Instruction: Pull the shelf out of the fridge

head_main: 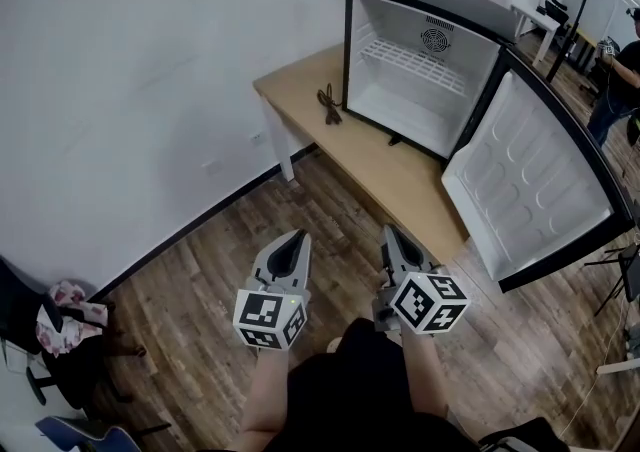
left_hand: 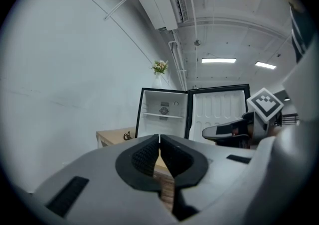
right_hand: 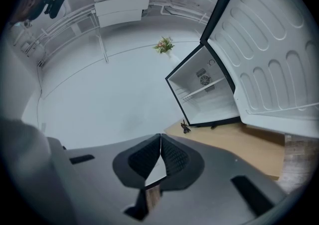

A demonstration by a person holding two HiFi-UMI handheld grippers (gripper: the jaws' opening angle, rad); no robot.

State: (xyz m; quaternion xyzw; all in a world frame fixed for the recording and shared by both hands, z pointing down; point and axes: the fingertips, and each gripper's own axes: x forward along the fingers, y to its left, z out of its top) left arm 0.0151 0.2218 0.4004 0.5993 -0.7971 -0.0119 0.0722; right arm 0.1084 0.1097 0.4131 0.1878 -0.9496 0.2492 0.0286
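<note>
Shelf [head_main: 415,65] sits fully inside the open fridge [head_main: 392,12] at upper right, so the whole pull remains to be done; left tool [head_main: 297,237] and right tool [head_main: 391,233] are both closed, empty, and well apart from it.

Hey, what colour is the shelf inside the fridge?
White. The wire shelf shows best in the head view.

This is looking like a lab or test studio: a mini fridge [head_main: 420,90] is sitting on a plain wooden counter [head_main: 400,180] against bare white walls [head_main: 150,60], with strip lights [left_hand: 219,60] glowing and an air conditioner [left_hand: 162,2] hanging overhead.
</note>
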